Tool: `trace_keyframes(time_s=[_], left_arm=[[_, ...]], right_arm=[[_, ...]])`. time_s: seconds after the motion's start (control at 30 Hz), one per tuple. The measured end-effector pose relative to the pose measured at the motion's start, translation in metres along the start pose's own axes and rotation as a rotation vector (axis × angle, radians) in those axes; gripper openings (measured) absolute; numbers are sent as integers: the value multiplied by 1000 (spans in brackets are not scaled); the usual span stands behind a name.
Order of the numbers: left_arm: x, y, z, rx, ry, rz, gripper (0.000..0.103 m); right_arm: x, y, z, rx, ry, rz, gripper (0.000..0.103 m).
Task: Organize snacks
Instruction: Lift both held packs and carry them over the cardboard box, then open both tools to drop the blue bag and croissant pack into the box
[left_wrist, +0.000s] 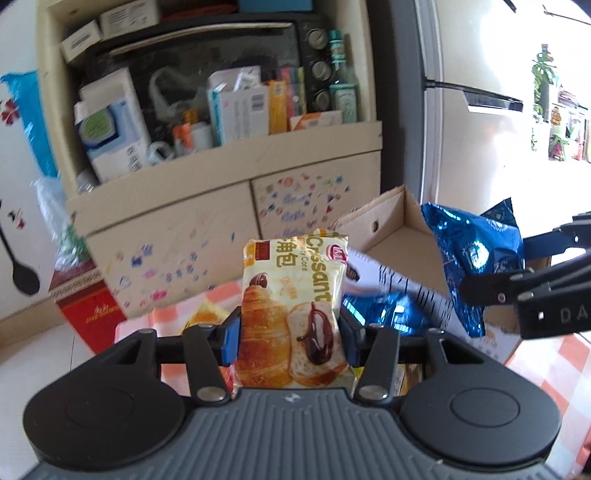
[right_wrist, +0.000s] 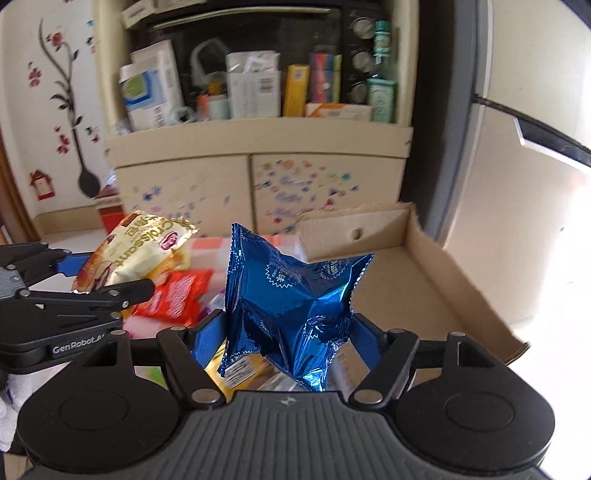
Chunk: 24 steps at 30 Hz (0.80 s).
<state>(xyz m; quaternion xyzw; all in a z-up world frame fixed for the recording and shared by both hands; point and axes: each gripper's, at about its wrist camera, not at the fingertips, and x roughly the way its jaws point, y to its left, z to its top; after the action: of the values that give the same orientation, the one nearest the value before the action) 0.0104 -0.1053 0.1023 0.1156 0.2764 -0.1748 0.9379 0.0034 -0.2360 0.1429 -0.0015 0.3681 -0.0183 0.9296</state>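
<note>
The croissant packet (left_wrist: 291, 310) sits clamped between the left fingers (left_wrist: 231, 339), the blue foil packet (right_wrist: 291, 310) between the right fingers (right_wrist: 207, 339).

A cream-and-gold plastic croissant packet (left_wrist: 291, 306), printed with a golden-brown croissant and dark chocolate filling, sits between the blue pads of the black left claw (left_wrist: 290, 332). A shiny blue foil snack bag (right_wrist: 291, 306) with white starburst seals fills the black right claw (right_wrist: 288, 332). Beyond lie a plain brown cardboard box (right_wrist: 424, 280), an orange-and-white checked cloth on the tabletop (left_wrist: 554, 354), a red snack packet (right_wrist: 177, 299) and a cream cabinet (right_wrist: 255, 184) whose 2 doors are dotted with multicoloured stickers.
</note>
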Motion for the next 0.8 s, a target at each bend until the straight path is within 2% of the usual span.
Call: trace_keyframes(time_s=[0.23, 0.57, 0.8], left_arm=[[24, -25, 27, 18, -33, -47, 51], [64, -67, 50, 29, -36, -150, 51], [97, -92, 58, -5, 0, -205, 51]], right_arm=[[9, -30, 13, 49, -40, -111, 79], [29, -63, 15, 191, 36, -204, 79], [33, -78, 12, 254, 52, -261, 79]])
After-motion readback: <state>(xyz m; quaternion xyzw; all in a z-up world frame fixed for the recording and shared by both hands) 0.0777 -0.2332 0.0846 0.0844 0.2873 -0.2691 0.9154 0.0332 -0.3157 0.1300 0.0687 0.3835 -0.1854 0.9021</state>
